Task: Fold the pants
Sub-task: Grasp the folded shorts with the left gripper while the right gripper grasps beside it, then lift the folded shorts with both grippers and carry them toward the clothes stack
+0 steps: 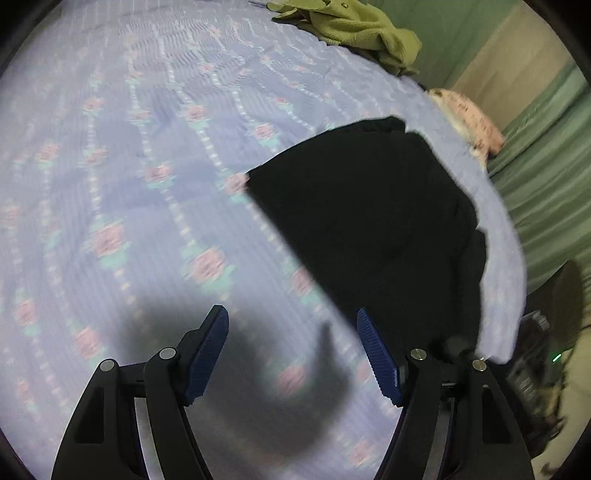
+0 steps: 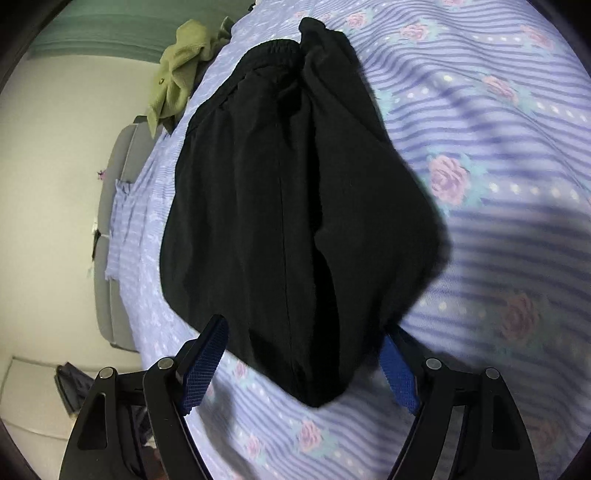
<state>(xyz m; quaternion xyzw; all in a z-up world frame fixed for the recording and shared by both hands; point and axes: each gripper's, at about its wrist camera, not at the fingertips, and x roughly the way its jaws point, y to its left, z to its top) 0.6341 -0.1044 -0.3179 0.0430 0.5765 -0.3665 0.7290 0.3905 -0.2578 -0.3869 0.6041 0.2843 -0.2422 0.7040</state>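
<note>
Black pants (image 1: 369, 221) lie folded on a lilac bedspread (image 1: 147, 166) with pink roses, near its right edge. My left gripper (image 1: 291, 328) is open and empty above the bedspread, just left of the pants' near edge. In the right wrist view the pants (image 2: 280, 206) fill the middle, elastic waistband at the far end, layers stacked on each other. My right gripper (image 2: 303, 339) is open, its jaws standing on either side of the pants' near end, holding nothing. Whether the blue pads (image 2: 205, 363) touch the cloth I cannot tell.
An olive green garment (image 1: 354, 29) lies at the far end of the bed; it also shows in the right wrist view (image 2: 177, 74). A pink pillow (image 1: 472, 122) sits at the bed's right edge. Dark gear (image 1: 532, 358) stands beside the bed. A grey mattress edge (image 2: 110, 221) and pale floor lie left.
</note>
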